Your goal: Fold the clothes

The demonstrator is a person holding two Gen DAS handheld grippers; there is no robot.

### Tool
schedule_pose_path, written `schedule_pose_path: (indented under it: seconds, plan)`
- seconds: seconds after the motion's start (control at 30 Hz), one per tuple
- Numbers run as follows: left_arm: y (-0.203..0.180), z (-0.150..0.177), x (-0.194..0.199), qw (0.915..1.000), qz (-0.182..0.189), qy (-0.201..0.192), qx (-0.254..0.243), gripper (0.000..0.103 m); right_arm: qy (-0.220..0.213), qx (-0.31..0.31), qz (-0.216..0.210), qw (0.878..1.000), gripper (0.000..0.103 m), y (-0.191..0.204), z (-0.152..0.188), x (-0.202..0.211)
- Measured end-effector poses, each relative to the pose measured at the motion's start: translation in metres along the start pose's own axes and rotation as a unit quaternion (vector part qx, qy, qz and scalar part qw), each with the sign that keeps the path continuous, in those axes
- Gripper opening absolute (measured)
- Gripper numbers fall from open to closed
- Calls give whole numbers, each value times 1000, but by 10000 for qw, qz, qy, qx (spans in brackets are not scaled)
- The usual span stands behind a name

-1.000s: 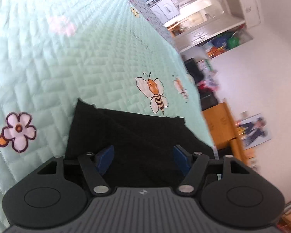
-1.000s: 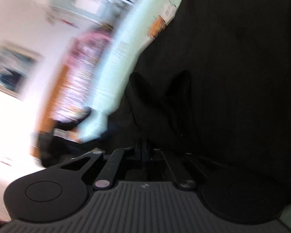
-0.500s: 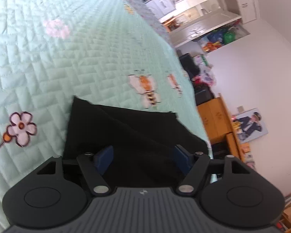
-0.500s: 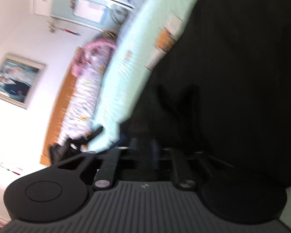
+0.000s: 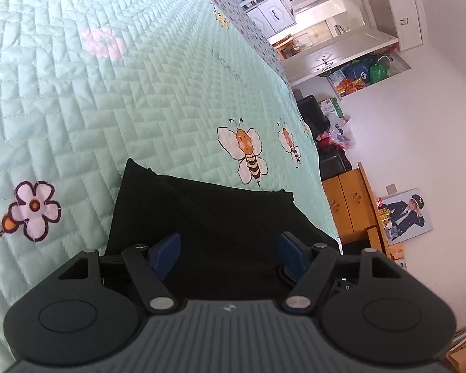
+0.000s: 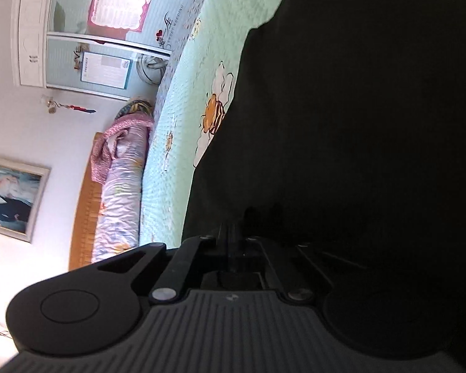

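The black garment (image 5: pixel 208 217) lies on the mint quilted bedspread (image 5: pixel 115 99), close to the bed's edge nearest the wooden cabinet (image 5: pixel 348 205), one folded corner pointing toward the middle of the bed. The left gripper (image 5: pixel 228 250) hovers over it with its blue pads (image 5: pixel 166 253) spread wide and nothing pinched between them. The right gripper (image 6: pixel 233 242) has its jaws drawn tight together, with black cloth bunched right at the tips, so I judge it is holding a fold (too dark there to see the pinch itself).

The risk, as I read it: only one hand has hold. If the right pulls across now, the loose layers could drag and skew, or slide toward that near edge and off the bed. A thin pinch could slip free too.

Around them: a printed bee (image 5: pixel 244 152) just beyond the garment, a flower (image 5: pixel 34 209) toward the other side, a rolled floral bedding bundle (image 6: pixel 118 186) by the headboard. Nothing lies on the open bedspread ahead.
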State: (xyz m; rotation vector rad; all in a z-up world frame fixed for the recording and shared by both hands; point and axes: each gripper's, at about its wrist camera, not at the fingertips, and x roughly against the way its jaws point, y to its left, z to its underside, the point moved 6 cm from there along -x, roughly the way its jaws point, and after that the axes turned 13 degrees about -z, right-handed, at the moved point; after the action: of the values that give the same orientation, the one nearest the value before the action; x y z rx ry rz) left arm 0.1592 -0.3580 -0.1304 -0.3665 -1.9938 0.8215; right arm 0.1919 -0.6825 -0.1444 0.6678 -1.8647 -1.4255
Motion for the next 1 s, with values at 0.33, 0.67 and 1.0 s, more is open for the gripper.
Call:
schedule_pose_path:
  seconds: [0.33, 0.67, 1.0]
  plan:
    - [-13, 39, 53, 9990, 372, 179, -191, 80, 390, 1137, -93, 9927, 38, 46, 43, 30]
    - [-31, 86, 45, 9896, -28, 367, -1392, 80, 329, 1155, 28, 9928, 36, 33, 55, 48]
    - [-27, 99, 40, 9893, -163, 384, -1400, 80, 201, 898, -61, 9957, 42, 11, 61, 64]
